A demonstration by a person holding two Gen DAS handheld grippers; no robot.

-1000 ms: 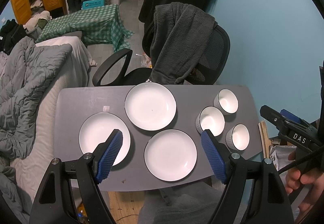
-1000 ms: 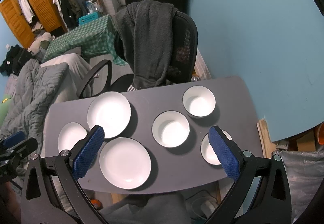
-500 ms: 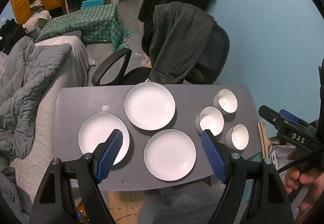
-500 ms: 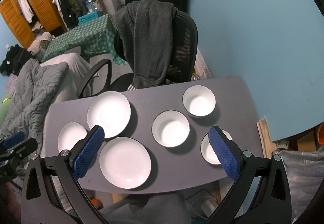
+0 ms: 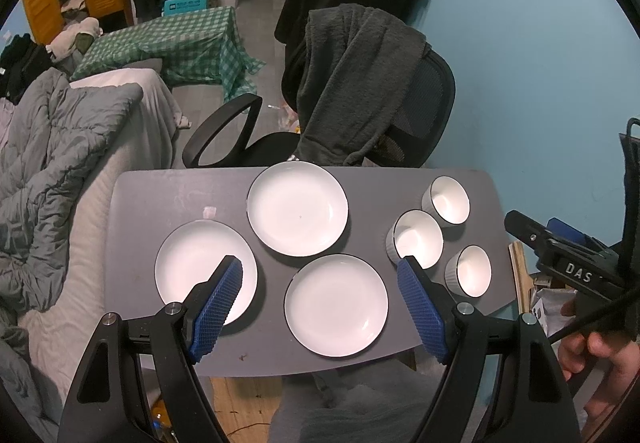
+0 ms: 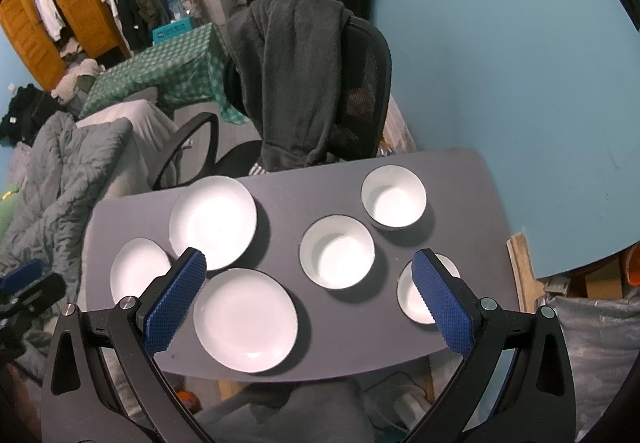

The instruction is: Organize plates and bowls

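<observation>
Three white plates lie on a small grey table: a left plate, a far plate and a near plate. Three white bowls stand at the right: a far bowl, a middle bowl and a near bowl. My left gripper is open and empty, held high above the near plate. My right gripper is open and empty, high above the table; its view shows the near plate, the middle bowl and the far bowl.
A black office chair draped with a grey garment stands behind the table. A bed with a grey duvet lies to the left. A blue wall is on the right. The right gripper's body shows at the left view's right edge.
Both grippers have drifted only slightly; the table sits a touch lower-left in the views. Nothing was grasped or moved.
</observation>
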